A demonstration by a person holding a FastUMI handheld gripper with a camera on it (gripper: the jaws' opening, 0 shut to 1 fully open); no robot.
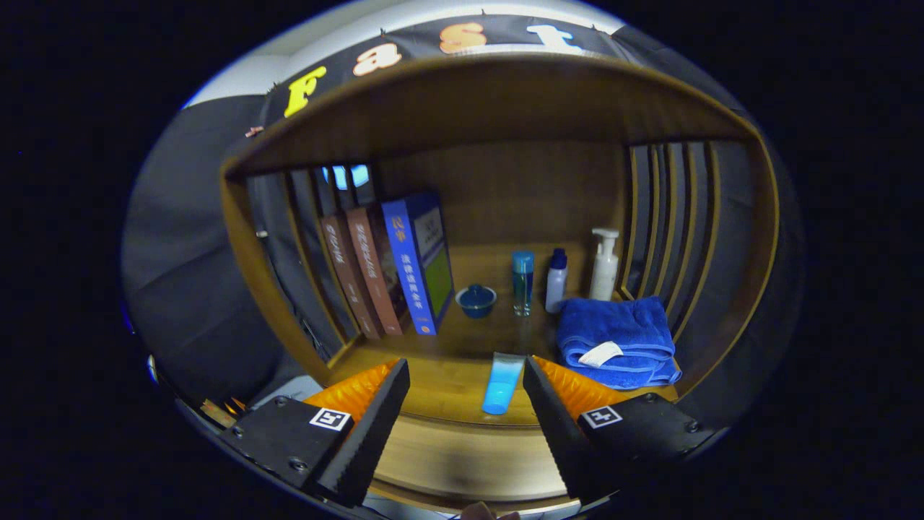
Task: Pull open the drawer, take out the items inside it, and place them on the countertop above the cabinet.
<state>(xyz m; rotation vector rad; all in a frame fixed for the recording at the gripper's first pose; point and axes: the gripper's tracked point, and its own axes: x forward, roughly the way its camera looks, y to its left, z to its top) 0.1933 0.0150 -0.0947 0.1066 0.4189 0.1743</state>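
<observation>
Gripper [465,379] jaws wide open, holding nothing, touching nothing. Blue tube [502,383] flat on wood countertop [447,383], between fingers, nearer right one. Beyond: folded blue towel [613,339] w/ white tag, round lidded blue bowl [476,300], clear blue bottle [522,282], white bottle [556,280], pump bottle [604,264], 3 upright books [393,267]. Slatted wood sides. Drawer: can't tell.

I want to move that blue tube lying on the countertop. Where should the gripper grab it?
Grip the blue tube across its middle, coming from above. It lies flat, lengthwise between the open gripper fingers, so its narrow width suits them, and the folded blue towel sits close beside it.
</observation>
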